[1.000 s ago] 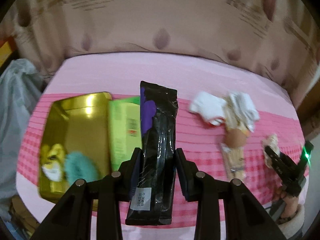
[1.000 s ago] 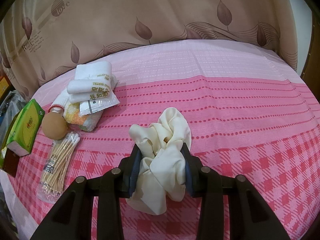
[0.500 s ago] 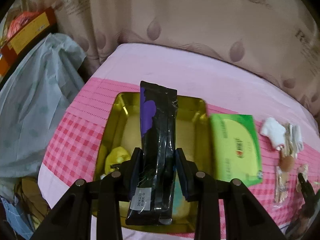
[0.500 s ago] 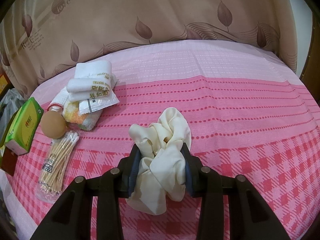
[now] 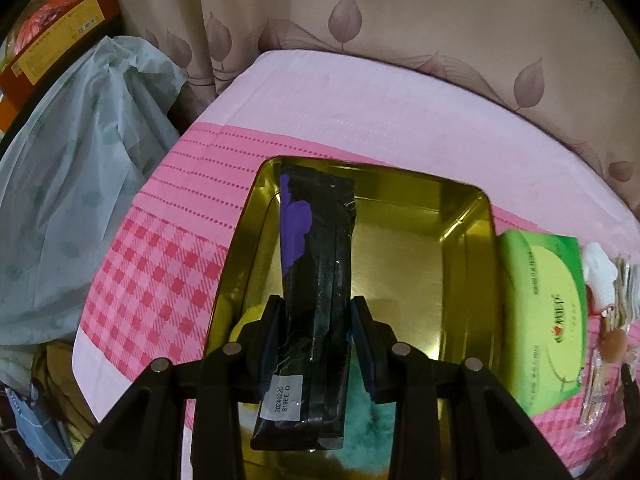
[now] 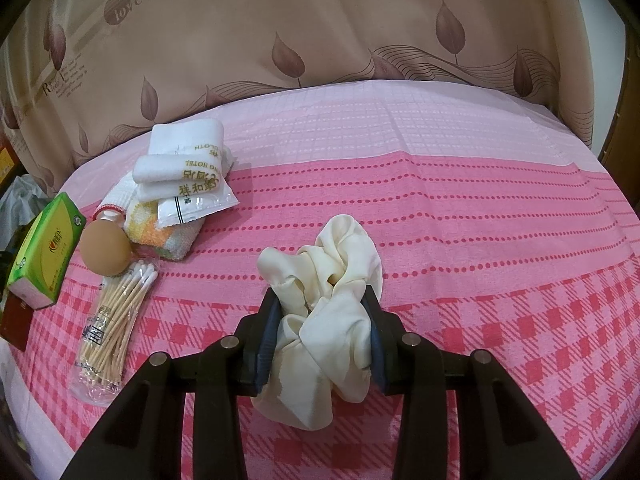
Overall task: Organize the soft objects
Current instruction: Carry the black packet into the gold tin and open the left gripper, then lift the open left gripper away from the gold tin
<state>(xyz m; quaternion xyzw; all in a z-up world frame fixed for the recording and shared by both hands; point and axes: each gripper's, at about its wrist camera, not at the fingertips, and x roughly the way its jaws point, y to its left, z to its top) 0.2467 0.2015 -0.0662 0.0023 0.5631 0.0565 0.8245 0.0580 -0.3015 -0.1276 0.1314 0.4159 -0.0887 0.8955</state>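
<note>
My left gripper (image 5: 316, 312) is shut on a long black packet with a purple patch (image 5: 316, 264), held over the open gold tin (image 5: 472, 240). Inside the tin, a yellow soft item (image 5: 244, 320) and a teal fluffy one (image 5: 368, 428) show beside and under the packet. My right gripper (image 6: 322, 320) is shut on a crumpled cream cloth (image 6: 332, 280) just above the pink checked tablecloth (image 6: 500, 240). Rolled white towels (image 6: 184, 164), a packaged white cloth (image 6: 200, 196) and an orange-patterned towel (image 6: 168, 240) lie at the left in the right wrist view.
A green tissue box (image 5: 544, 320) sits right of the tin, also seen as the green box (image 6: 44, 248). A brown egg-shaped ball (image 6: 106, 248) and a bag of cotton swabs (image 6: 116, 320) lie nearby. A pale plastic bag (image 5: 72, 184) hangs off the table's left edge. A curtain (image 6: 320, 32) backs the table.
My left gripper has carried the black packet leftward from over the green box to above the tin and come lower. The right gripper and its cream cloth have stayed put.
</note>
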